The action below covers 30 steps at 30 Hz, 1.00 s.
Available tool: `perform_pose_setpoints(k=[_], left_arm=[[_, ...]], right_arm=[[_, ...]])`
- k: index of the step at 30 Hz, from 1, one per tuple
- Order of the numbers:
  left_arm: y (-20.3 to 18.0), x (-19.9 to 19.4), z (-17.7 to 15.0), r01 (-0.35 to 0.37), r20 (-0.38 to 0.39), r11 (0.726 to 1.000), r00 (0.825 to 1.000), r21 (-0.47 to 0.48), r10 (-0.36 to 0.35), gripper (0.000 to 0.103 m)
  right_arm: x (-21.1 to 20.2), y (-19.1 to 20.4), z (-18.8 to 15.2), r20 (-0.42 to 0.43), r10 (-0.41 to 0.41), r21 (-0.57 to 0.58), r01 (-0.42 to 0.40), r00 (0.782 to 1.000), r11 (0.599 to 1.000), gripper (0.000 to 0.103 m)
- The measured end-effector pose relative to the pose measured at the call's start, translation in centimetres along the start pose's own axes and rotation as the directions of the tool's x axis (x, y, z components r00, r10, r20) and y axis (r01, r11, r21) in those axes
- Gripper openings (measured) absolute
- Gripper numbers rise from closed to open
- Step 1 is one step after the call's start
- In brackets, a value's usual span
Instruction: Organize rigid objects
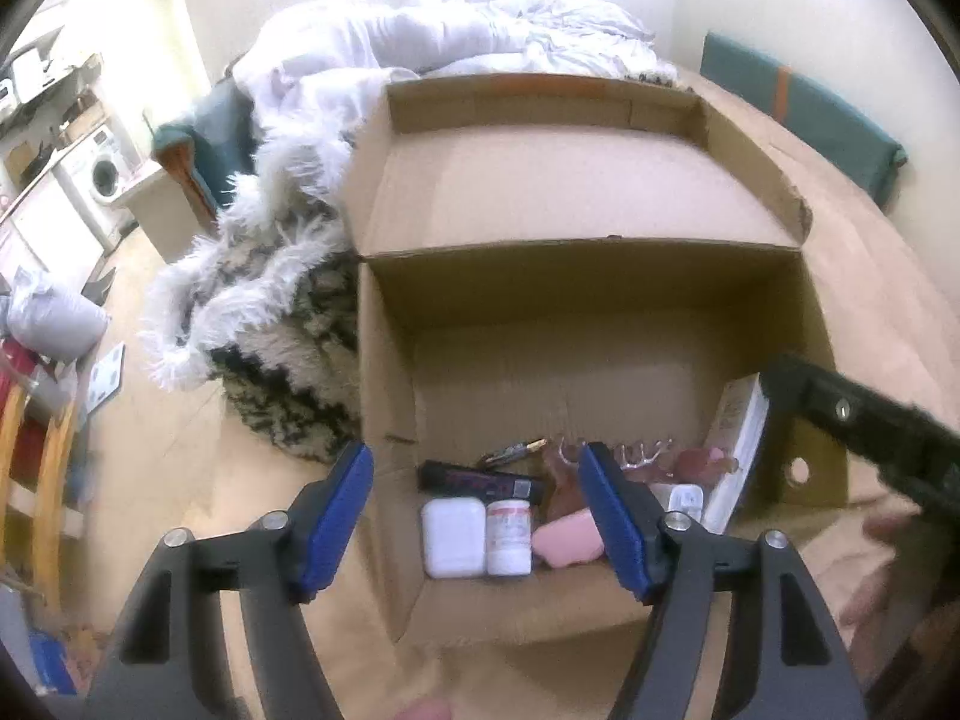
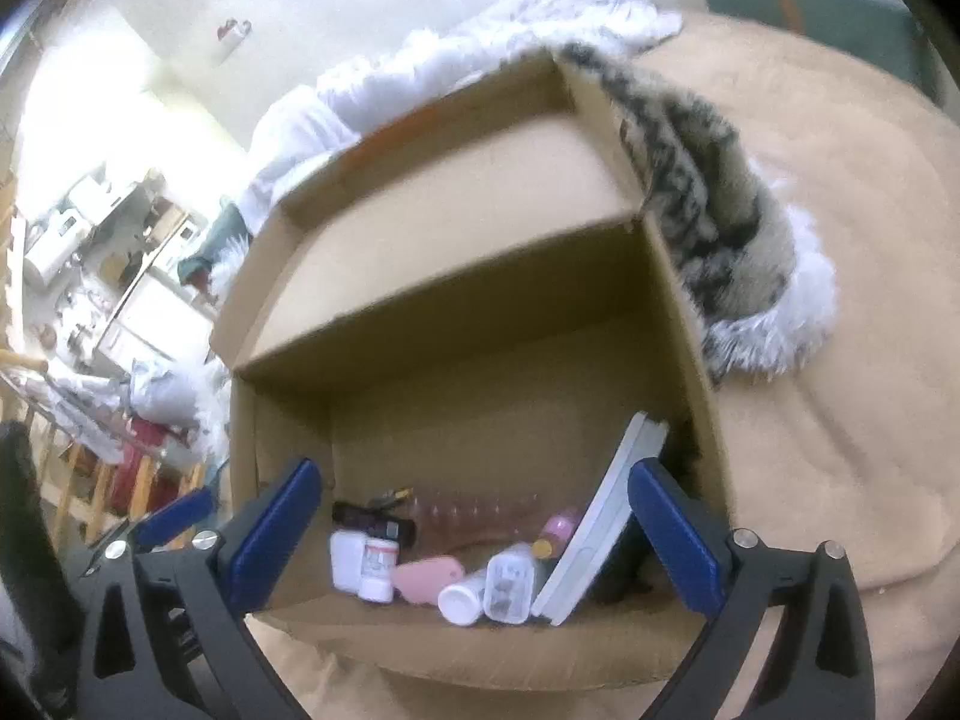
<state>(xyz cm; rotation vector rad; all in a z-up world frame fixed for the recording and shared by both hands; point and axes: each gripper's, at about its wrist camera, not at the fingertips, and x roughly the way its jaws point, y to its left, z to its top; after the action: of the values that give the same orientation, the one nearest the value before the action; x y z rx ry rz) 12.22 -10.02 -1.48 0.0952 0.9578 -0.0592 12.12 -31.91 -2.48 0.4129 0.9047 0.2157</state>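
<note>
An open cardboard box point(image 1: 540, 378) stands on a tan bedspread. On its floor lie a white case point(image 1: 453, 537), a white bottle with a red label point(image 1: 509, 537), a pink piece point(image 1: 567, 537), a black bar point(image 1: 474, 480), small pliers point(image 1: 516, 450) and a clear pink rack point(image 1: 648, 456). A flat white box point(image 1: 738, 450) leans on the right wall. My left gripper point(image 1: 475, 450) hangs open over the near edge, holding nothing. My right gripper point(image 2: 474, 468) is wide open above the same box point(image 2: 432, 312), over a lying white bottle point(image 2: 465, 600) and a clear case point(image 2: 510, 591).
A shaggy black-and-white blanket point(image 1: 258, 312) lies against the box's left side, with a white duvet point(image 1: 420, 42) behind it. A green cushion point(image 1: 798, 102) sits at the back right. Tan bedspread point(image 2: 840, 240) stretches right of the box. A washing machine point(image 1: 102, 180) stands far left.
</note>
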Motion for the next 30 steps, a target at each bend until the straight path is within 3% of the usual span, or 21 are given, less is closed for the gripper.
perform_pose_setpoints(k=[3,4,7,11,18,30], left_arm=[[0.8,-1.5,-0.5,-0.042,0.016,0.999,0.999,-0.032,0.043,0.078],[1.2,-2.2,-0.7,-0.046,0.029,0.998,0.998,-0.035,0.047,0.083],[2.6,-3.8,-1.6,-0.028,0.066,0.998,0.997,-0.064,0.032,0.085],[4.5,-5.1,-2.9,0.039,0.051,0.995,0.998,-0.097,-0.034,0.088],[6.1,-6.8,-5.6,0.034,0.091,0.993,0.996,-0.111,-0.024,0.098],[7.5,-9.0,-8.6,0.035,0.157,0.986,0.988,-0.161,-0.01,0.1]], right_arm=[[-0.4,-0.1,-0.1,-0.014,0.0,0.022,0.0,1.0,1.0,0.103],[-0.4,-0.5,-0.3,-0.026,0.027,0.051,-0.026,0.999,0.998,0.103],[-0.9,-1.1,-1.1,-0.051,0.064,0.111,-0.058,0.997,0.992,0.103],[-2.7,0.2,-2.1,-0.025,-0.005,0.017,0.005,1.0,1.0,0.103],[-5.8,2.1,-4.8,0.035,-0.092,-0.088,0.095,0.995,0.992,0.103],[-8.6,4.0,-8.8,0.101,-0.155,-0.165,0.17,0.983,0.971,0.103]])
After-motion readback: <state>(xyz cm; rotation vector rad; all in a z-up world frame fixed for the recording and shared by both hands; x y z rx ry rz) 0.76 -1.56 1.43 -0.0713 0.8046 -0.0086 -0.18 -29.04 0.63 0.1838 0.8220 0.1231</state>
